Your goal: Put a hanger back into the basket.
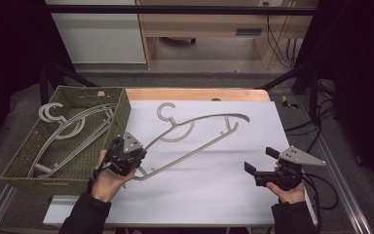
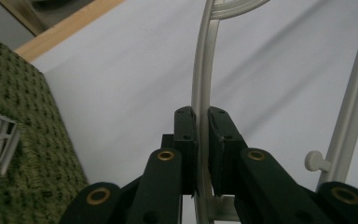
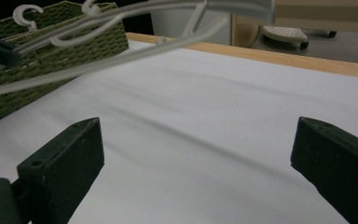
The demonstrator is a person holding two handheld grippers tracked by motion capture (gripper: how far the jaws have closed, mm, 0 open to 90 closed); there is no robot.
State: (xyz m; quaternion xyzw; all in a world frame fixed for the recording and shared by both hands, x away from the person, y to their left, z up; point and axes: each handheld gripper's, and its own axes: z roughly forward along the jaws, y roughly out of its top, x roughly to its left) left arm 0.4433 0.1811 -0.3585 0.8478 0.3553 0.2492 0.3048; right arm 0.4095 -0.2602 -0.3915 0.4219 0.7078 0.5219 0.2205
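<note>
High view: a grey hanger (image 1: 195,134) is held at its lower left end by the left gripper (image 1: 126,155), and its hook (image 1: 165,111) points to about 11 o'clock. The hanger is seen over the white cloth of the worktop (image 1: 214,185), just beside the right wall of the green basket (image 1: 121,114), in which more hangers (image 1: 73,129) are lying. From the left gripper view it is clear that the jaws are closed on the thin upper bar of the hanger (image 2: 204,88), with the bar passing straight between the pads. The right gripper (image 1: 260,163) is kept at about 4 o'clock, well apart from the hanger; its jaws stand wide apart and nothing is between them.

The step in hand is judged to be the moving of one hanger between basket and worktop. To do it well, the grip should be kept firm, because the hanger is held near one end and the long free part can swing or turn in the pads. The hanger should be carried level and slowly. The free end and the hook should be watched, so that they are not caught on the basket rim or on the other hangers. If the hanger starts to tilt, the far arm at about 1 o'clock could be supported by the empty right gripper.
</note>
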